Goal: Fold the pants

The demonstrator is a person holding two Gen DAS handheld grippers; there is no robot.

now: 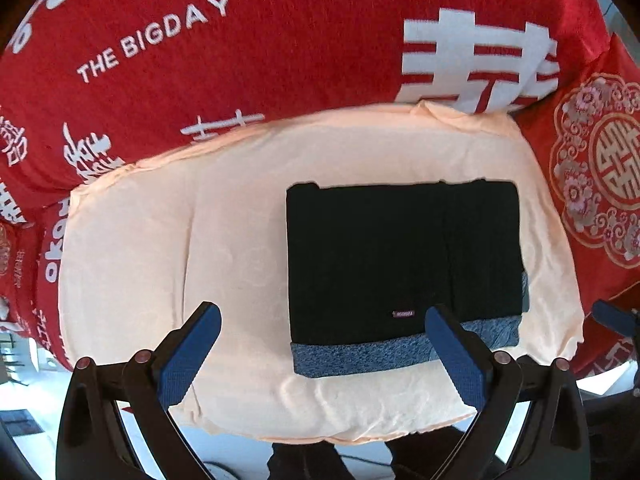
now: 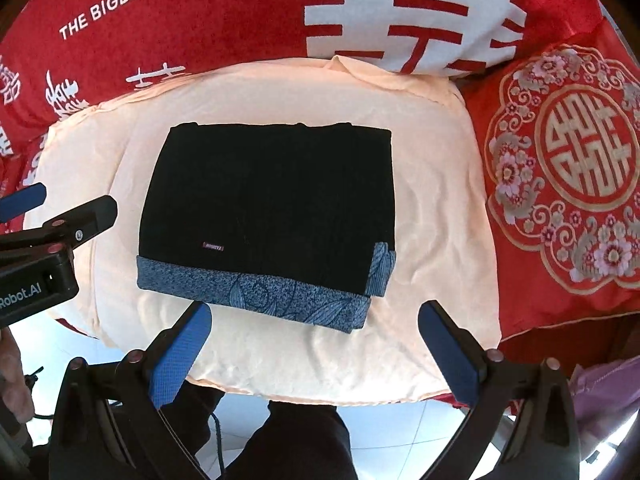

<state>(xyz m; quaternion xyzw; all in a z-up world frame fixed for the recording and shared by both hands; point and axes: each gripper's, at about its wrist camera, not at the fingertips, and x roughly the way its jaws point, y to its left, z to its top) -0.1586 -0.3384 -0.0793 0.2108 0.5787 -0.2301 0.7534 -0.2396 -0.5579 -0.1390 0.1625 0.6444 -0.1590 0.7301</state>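
The black pants (image 1: 400,256) (image 2: 272,200) lie folded into a flat rectangle on a cream cloth (image 1: 224,240) (image 2: 432,208), with a blue patterned waistband along the near edge. My left gripper (image 1: 324,312) is open above the near left part of the cloth, its right finger over the waistband, nothing held. My right gripper (image 2: 316,312) is open just in front of the waistband, empty. The left gripper's body (image 2: 48,236) shows at the left edge of the right wrist view.
A red blanket (image 1: 240,40) (image 2: 200,8) with white lettering covers the sofa back behind the cloth. A red embroidered cushion (image 1: 600,176) (image 2: 568,172) lies to the right. Pale floor tiles (image 2: 392,428) and a person's dark trouser legs (image 2: 296,440) are below the cloth's near edge.
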